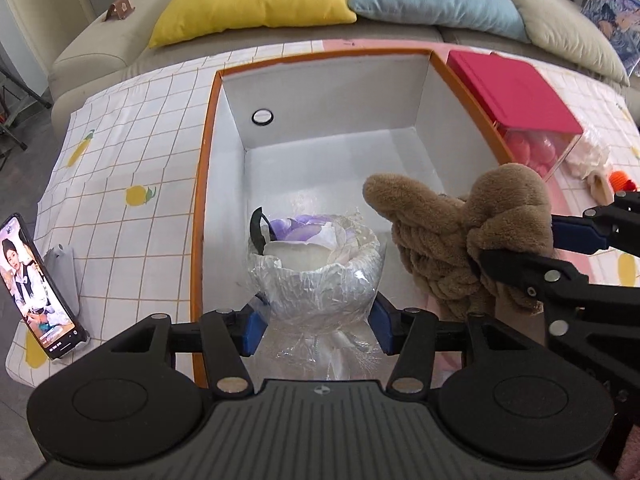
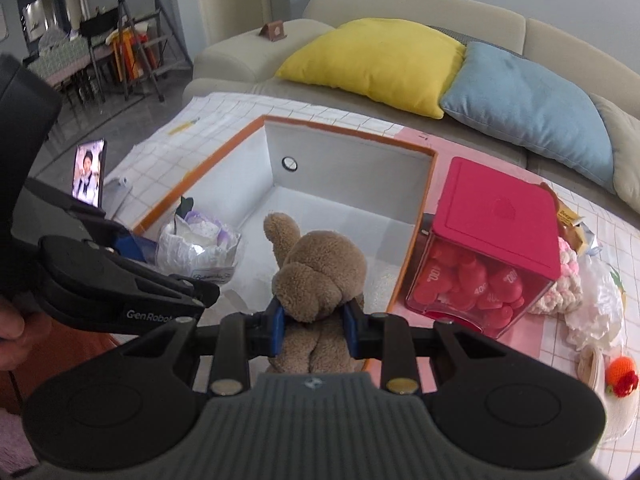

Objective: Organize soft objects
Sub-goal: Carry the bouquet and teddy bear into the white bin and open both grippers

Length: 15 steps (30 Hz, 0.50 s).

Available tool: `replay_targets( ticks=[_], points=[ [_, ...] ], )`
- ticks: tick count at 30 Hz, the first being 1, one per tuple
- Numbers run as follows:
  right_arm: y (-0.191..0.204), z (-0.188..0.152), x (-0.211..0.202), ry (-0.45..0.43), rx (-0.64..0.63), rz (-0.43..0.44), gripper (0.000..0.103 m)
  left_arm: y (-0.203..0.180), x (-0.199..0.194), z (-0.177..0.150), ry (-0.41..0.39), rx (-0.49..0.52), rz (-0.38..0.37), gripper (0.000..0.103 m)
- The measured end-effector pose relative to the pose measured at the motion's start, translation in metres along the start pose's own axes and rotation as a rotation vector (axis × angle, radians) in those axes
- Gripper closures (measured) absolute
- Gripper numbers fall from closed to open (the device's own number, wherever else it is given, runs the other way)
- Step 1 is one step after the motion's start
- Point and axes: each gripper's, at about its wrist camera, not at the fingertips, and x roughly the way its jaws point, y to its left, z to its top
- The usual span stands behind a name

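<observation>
My left gripper point(image 1: 316, 326) is shut on a wrapped bouquet point(image 1: 316, 268) of white and purple soft flowers in silver and clear wrap. It holds it over the near part of the open orange-rimmed white box point(image 1: 208, 128). My right gripper point(image 2: 313, 330) is shut on a brown plush toy point(image 2: 320, 276), held over the box's point(image 2: 420, 216) near edge. The plush point(image 1: 460, 232) shows at the right in the left wrist view, the bouquet point(image 2: 200, 246) at the left in the right wrist view. The box floor is bare.
A clear box with a red lid point(image 2: 496, 232), full of red hearts, stands right of the white box. Beyond it lie a pink-white knit piece point(image 2: 564, 280), white soft items and an orange knit toy point(image 2: 622, 376). A phone point(image 1: 38, 288) stands at the left. Sofa cushions point(image 1: 256, 0) lie behind.
</observation>
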Motion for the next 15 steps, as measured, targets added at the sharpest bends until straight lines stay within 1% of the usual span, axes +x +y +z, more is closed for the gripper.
replay_targets(
  ticks=[3, 6, 11, 15],
  points=[
    [0.002, 0.000, 0.010, 0.034, -0.030, -0.013, 0.074, -0.002, 0.006, 0.000, 0.017, 0.004, 0.006, 0.038],
    [0.004, -0.001, 0.017, 0.060, -0.049, -0.020, 0.073, -0.004, 0.009, 0.000, 0.023, 0.005, -0.004, 0.037],
    [0.005, -0.002, 0.017, 0.053, -0.065, -0.045, 0.068, -0.006, 0.011, -0.001, 0.023, 0.011, 0.010, 0.031],
    [0.004, -0.001, 0.005, 0.014, -0.075, -0.064, 0.065, -0.006, 0.003, -0.001, -0.008, 0.010, 0.016, 0.025]
  ],
)
